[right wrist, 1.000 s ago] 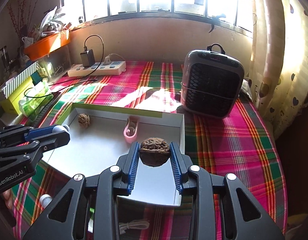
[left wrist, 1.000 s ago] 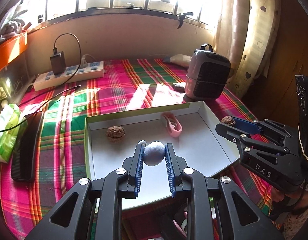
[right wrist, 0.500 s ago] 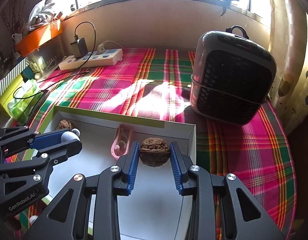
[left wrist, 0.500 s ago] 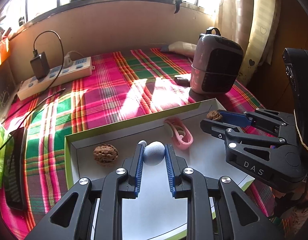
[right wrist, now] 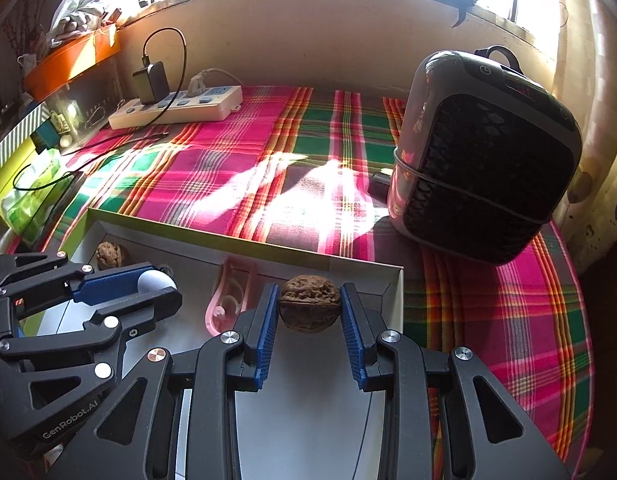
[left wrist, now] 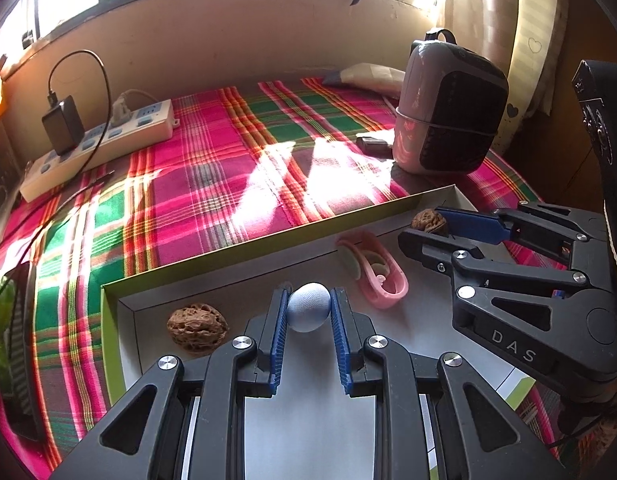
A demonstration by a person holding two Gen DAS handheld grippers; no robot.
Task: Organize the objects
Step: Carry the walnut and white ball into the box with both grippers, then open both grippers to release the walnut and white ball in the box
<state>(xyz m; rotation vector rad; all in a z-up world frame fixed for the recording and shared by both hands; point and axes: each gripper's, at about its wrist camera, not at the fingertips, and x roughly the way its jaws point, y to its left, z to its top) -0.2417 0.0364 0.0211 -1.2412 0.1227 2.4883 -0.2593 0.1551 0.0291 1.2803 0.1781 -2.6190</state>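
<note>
Already one walnut (left wrist: 197, 330) and a pink clip (left wrist: 374, 276) lie in the box (left wrist: 232, 254); left gripper (left wrist: 308, 312) pinches a ball (left wrist: 308, 307), right gripper (right wrist: 309, 310) pinches another walnut (right wrist: 309, 309), not yet dropped.

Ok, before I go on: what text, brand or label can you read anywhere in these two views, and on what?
"DAS": white letters on the side of the right tool, seen from the left wrist.
"GenRobot.AI": white letters on the side of the left tool, seen from the right wrist.
Power strip: socket markings too small to read.
Heater: only a small round symbol on top, no readable words.
</note>
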